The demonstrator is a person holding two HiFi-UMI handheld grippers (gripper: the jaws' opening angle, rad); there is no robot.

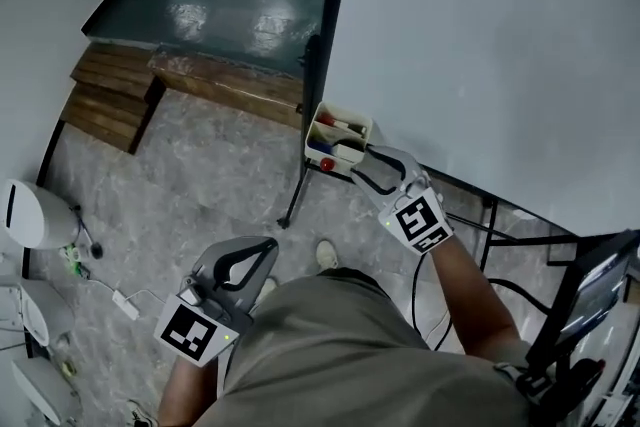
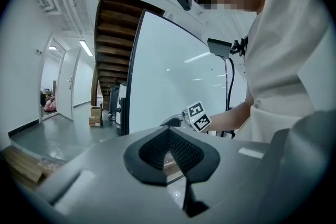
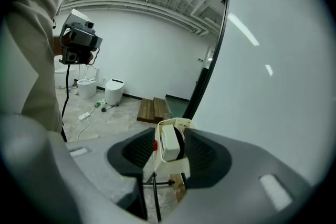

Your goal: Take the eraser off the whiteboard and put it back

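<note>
A whiteboard (image 1: 480, 45) on a stand is seen from above, with a cream tray (image 3: 176, 167) hung at its lower left corner. The eraser (image 3: 168, 143), a white block with a black felt face, is stood in the tray at the end nearest the right gripper (image 1: 362, 163), beside some markers (image 1: 338, 126). That gripper is reached out to the tray with its jaws spread wide, one on each side of the eraser. A gap is seen on the white side, so the eraser is judged to be resting in the tray, not gripped. In the right gripper view the eraser is placed dead ahead, its long side running up and down and its thin width set across the jaws. Any closing or backing away is therefore judged to need a straight line only, with no turn of the wrist. The left gripper (image 1: 268, 245) is held low by the person's body, well apart from the tray, its jaws drawn together on nothing.
</note>
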